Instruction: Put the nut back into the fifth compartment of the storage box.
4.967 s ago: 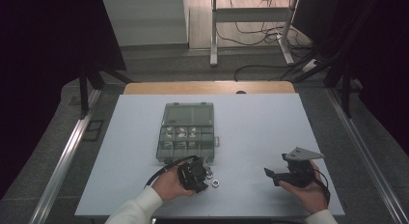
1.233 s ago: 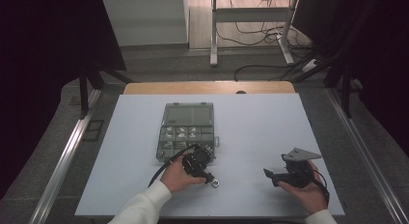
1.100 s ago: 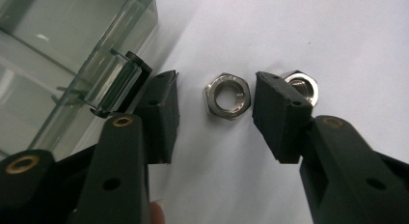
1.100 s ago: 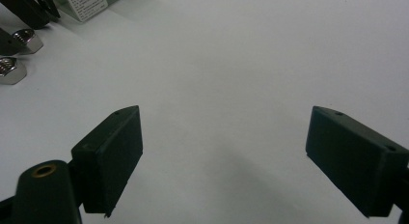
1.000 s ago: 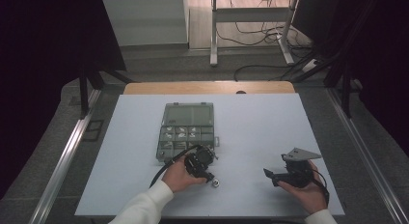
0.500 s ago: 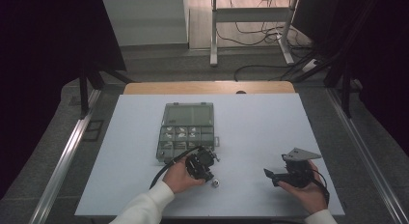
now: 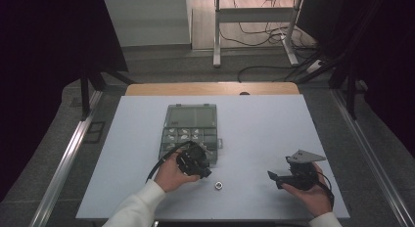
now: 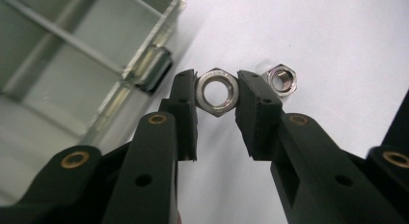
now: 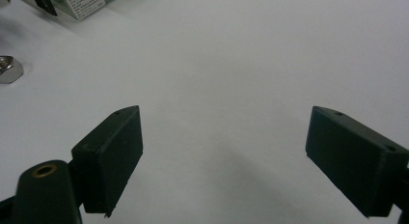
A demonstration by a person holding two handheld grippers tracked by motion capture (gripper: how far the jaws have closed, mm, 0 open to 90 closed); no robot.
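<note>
The left gripper (image 8: 217, 91) clamps a shiny steel hexagonal nut (image 8: 218, 92) between its 2 matte black jaws, beside the clear plastic compartment box (image 8: 72, 64). A 2nd, smaller hex nut (image 8: 281, 80) lies on the smooth white table (image 8: 328, 35). The right gripper (image 9: 224, 156) rests with its jaws spread wide, holding nothing.

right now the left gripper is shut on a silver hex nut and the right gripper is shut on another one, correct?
Half right. The left gripper is shut on a silver hex nut, but the right gripper view shows the right gripper open and empty; the second silver hex nut lies on the white table.
</note>
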